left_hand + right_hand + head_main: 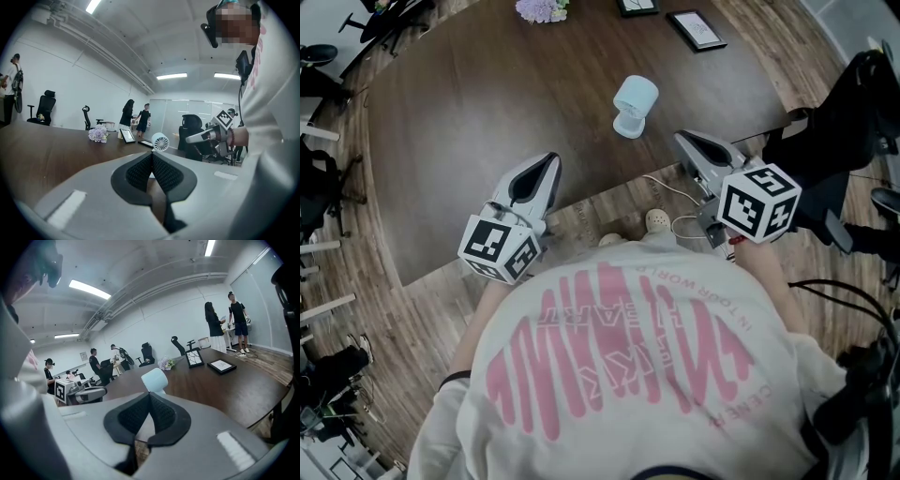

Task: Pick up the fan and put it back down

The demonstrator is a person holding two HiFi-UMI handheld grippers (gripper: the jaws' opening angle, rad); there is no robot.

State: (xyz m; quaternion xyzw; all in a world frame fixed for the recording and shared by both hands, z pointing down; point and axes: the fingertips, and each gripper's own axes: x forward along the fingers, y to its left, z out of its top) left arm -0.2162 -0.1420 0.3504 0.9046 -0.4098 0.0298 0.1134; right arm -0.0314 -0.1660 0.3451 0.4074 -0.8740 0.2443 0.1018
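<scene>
At the table's (487, 112) near edge, the left gripper (542, 173) is hovering, jaws pressed together, empty. The fan (634, 105) is standing on the table between the 2 grippers. The right gripper (692, 142) is hovering closed, empty. Risk: closed tips bumping the fan, toppling it on its small base.

The right gripper (150, 396) is seen with its fingers (165, 417) brought together at the tips, with nothing caught between them. Just beyond the tips, at 12 o'clock, a pale blue fan (155, 379) is stood on the dark bench (234, 397). A flat framed picture (221, 365) is laid at 2 o'clock, a leaning frame (194, 357) and flowers (165, 363) are set farther back, and the left gripper (102, 392) is held at 9 o'clock.
</scene>
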